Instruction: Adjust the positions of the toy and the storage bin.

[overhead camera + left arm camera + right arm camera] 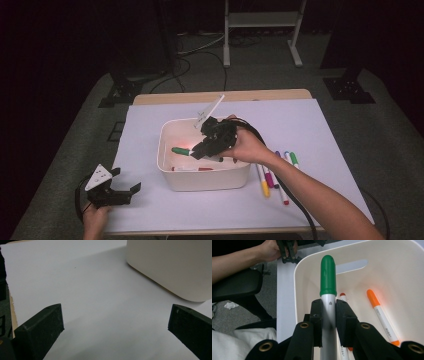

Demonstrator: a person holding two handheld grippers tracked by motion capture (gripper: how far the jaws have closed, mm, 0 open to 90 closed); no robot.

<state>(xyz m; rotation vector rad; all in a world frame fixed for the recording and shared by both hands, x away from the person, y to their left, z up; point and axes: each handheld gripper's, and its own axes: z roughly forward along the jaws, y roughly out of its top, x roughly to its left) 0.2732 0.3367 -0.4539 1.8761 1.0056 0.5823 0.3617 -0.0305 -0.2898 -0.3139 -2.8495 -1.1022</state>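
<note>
Marker (pixel 328 277) sits clamped in the right gripper (pixel 328 315), green cap over the bin (pixel 402 270).

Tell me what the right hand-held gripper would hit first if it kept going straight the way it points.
Probably the white bin's far inner wall. The right hand-held gripper, shut on the green-capped marker, points into the bin, cap leading. Depth is unclear; if angled lower, the bin floor comes first.
</note>
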